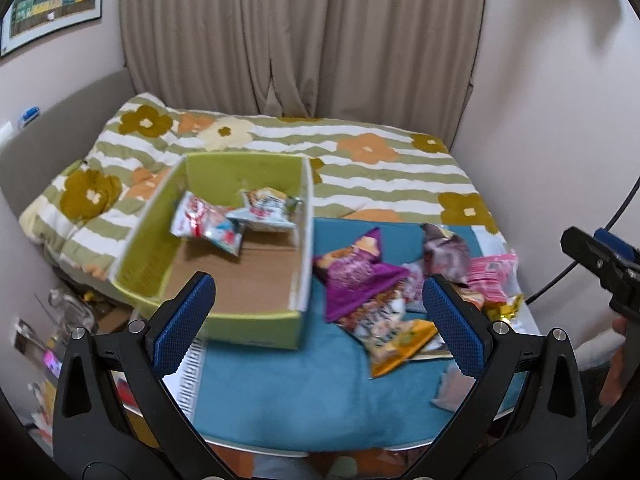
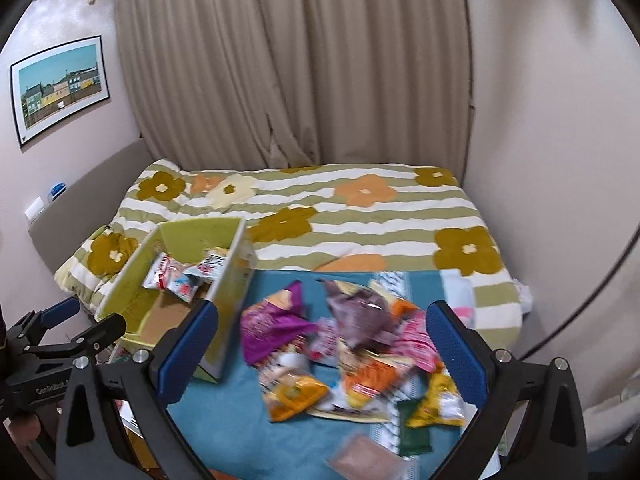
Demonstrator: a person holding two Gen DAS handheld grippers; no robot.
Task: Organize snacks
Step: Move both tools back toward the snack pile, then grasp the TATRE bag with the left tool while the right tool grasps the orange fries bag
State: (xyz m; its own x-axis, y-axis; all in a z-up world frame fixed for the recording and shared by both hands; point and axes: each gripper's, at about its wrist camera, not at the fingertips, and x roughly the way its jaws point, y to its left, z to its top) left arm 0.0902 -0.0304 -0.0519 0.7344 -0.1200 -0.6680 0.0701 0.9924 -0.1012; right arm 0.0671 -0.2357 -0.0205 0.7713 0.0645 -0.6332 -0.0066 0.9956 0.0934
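Bed: striped flowered quilt [image 2: 360, 216] with a blue blanket [image 1: 312, 392] in front, curtain [image 1: 304, 40] behind.
Box: green cardboard box [image 1: 256, 320] on the left, overhanging the bed's left edge; two packets [image 1: 208, 220] lie at its far end.
Left gripper [image 1: 316, 316]: fingers spread wide, grasping nothing, above the box's near corner.
Snack pile [image 2: 344, 348]: loose bags to the right of the box, overlapping.
Right gripper [image 2: 320, 348]: released, empty, over the pile.
Risk: nudging the box could tip it off the edge; slick, stacked bags may slip or come up two at once.
Room: open blanket in front; wall close on the right.
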